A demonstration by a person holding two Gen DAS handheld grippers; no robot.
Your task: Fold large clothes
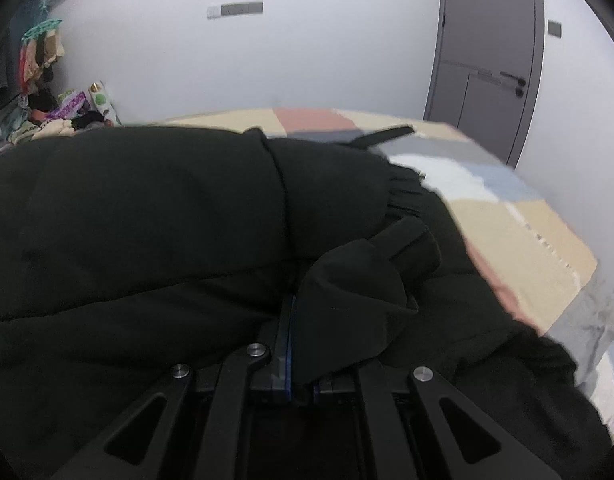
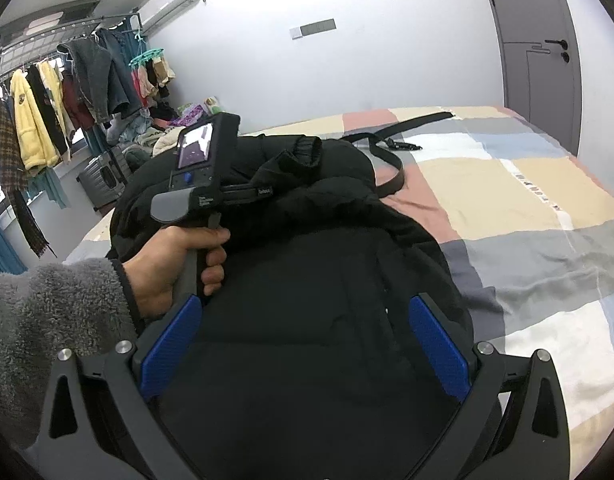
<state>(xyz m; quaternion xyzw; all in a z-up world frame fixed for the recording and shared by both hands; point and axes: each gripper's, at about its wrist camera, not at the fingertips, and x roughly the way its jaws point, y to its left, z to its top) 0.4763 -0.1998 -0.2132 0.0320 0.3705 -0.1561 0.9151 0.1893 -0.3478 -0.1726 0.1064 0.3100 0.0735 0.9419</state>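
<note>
A large black padded coat lies on the bed and fills most of both views. My left gripper is shut on a fold of the coat's fabric, near a sleeve cuff. In the right wrist view the left gripper shows as a hand-held tool over the coat's upper left part. My right gripper is open, its blue pads spread wide just above the coat's middle, holding nothing.
The bed has a patchwork cover of beige, grey, pink and white. A black belt lies on it beyond the coat. A clothes rack and piled clothes stand at the left. A grey door is at the right.
</note>
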